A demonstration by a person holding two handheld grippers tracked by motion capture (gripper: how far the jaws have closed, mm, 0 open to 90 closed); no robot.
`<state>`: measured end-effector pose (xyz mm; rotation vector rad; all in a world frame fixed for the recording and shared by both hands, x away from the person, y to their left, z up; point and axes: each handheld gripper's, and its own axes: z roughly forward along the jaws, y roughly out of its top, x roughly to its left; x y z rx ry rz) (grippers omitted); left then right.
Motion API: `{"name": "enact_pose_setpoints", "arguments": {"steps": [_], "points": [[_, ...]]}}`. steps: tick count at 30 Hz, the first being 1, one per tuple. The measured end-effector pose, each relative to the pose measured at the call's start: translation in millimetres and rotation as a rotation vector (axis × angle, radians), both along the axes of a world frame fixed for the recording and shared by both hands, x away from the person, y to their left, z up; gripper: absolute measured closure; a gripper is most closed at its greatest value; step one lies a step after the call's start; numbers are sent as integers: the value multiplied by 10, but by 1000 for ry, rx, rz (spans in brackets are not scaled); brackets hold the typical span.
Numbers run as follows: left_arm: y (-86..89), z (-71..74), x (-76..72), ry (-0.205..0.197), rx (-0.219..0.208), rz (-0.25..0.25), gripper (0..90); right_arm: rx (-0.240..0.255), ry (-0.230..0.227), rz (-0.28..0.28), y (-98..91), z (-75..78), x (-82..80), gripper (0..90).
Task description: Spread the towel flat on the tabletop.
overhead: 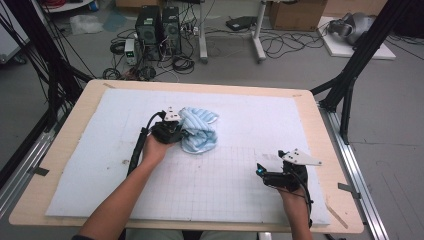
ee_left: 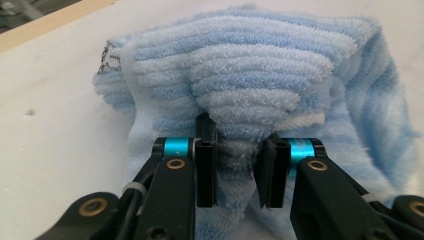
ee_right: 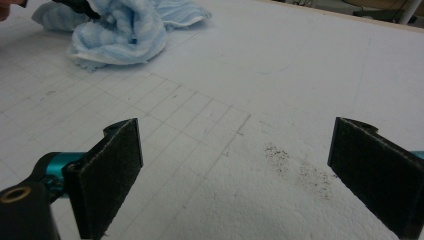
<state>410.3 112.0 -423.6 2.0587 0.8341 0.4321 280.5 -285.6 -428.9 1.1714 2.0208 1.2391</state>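
Pinched on a fold of the blue striped towel (ee_left: 240,95) — left fingers (ee_left: 205,165) closed in from both sides, terry ridge bunched between the pads, at the cloth's near-left edge. Left gripper (overhead: 172,131) right against the heap, so plainly the nearer one. Right fingers (ee_right: 107,170) spread wide, nothing between them, right gripper (overhead: 280,176) well apart to the near right. Towel crumpled in a lump (no clear long axis, no real pointing direction) mid-surface on the white mat (overhead: 250,120), extending away and rightward from the grip — probably a lift or pull-out coming.
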Motion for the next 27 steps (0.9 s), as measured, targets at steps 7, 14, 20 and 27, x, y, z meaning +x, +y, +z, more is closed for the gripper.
{"name": "enact_pose_setpoints", "arguments": {"steps": [7, 14, 20, 27], "points": [[75, 24, -318, 2, -112, -109, 751, 6, 1, -3, 7, 3, -20, 64], [59, 122, -571, -3, -210, -197, 751, 1, 2, 1, 14, 7, -24, 64], [51, 104, -687, 31, -275, -271, 751, 1, 2, 0, 8, 4, -23, 64], [185, 57, -692, 49, -290, -244, 747, 3, 1, -6, -7, 1, -29, 64]]}}
